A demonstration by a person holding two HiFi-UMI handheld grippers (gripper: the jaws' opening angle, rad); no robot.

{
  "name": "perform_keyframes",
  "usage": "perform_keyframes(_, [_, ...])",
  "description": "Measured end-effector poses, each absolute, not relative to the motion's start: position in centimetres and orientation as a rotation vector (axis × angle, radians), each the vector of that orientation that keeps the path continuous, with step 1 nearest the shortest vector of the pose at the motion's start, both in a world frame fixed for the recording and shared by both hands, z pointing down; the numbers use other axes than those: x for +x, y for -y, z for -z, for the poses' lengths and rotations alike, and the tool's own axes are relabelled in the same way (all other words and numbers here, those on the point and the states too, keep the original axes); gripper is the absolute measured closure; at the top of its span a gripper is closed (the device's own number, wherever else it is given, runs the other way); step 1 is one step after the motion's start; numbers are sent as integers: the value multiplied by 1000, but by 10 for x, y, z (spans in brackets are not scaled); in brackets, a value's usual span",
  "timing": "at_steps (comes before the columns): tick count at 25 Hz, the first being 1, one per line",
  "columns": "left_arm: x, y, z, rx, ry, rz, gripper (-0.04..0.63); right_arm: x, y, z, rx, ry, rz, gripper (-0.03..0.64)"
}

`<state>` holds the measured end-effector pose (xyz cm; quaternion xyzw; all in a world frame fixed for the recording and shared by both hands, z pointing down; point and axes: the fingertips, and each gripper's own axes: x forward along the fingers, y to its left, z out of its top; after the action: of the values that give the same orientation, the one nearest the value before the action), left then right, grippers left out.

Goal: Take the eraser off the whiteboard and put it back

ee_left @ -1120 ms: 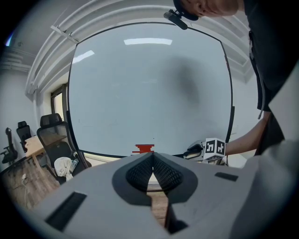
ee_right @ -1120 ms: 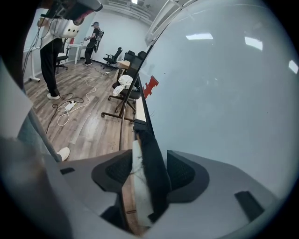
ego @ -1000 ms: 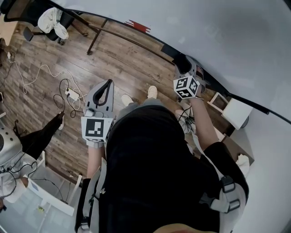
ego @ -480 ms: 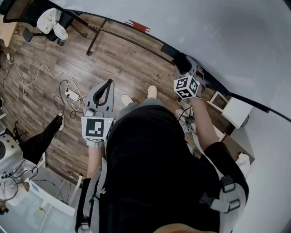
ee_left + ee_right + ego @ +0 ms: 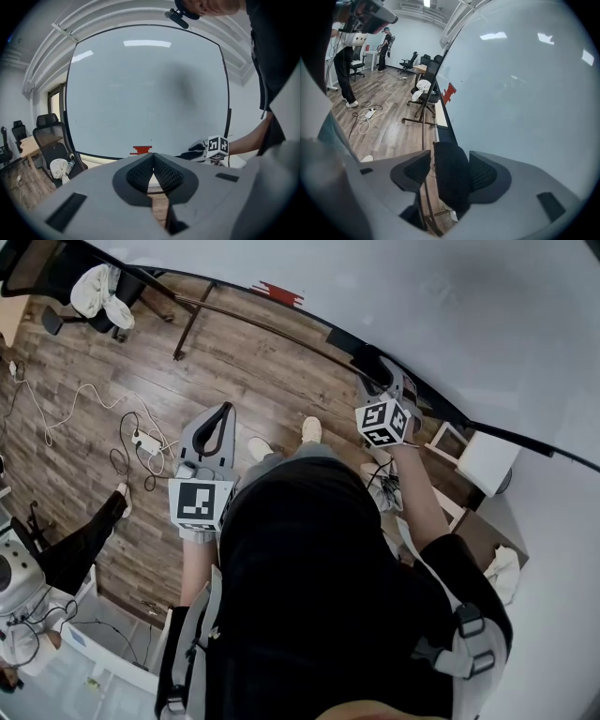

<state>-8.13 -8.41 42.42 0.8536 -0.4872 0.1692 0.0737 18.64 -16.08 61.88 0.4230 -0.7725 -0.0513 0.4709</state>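
Wood-plank flooring (image 5: 253,362) ran up to the foot of a large, blank whiteboard (image 5: 525,84). At the whiteboard's bottom edge sat the eraser (image 5: 447,187), a dark, rounded block with a soft, felt-like look, standing on end against the frame. The right gripper (image 5: 451,174) pointed down at it with the eraser between its 2 pads. The jaws had just been opening and a sliver of gap showed at 1 pad, so the grip looked released, probably because the eraser was back in its place on the whiteboard. The left gripper (image 5: 153,171) hung well apart from the whiteboard, its jaws pressed together on nothing, seemingly parked out of the way since 1 hand sufficed. A small red item (image 5: 142,150) lay farther along the whiteboard's bottom edge.
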Motion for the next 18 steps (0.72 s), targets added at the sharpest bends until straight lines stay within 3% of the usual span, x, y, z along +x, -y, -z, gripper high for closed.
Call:
perform_keyframes(4, [-77, 82, -421, 2584, 1424, -494, 588, 183, 152, -592, 1101, 1933, 120, 379])
perform_keyframes(11, [-65, 89, -415, 2659, 1353, -441, 588, 178, 135, -540, 1223, 2008, 97, 520])
perform_keyframes(18, [-52, 96, -410, 2722, 1273, -407, 588, 165, 114, -481, 1348, 2138, 31, 558])
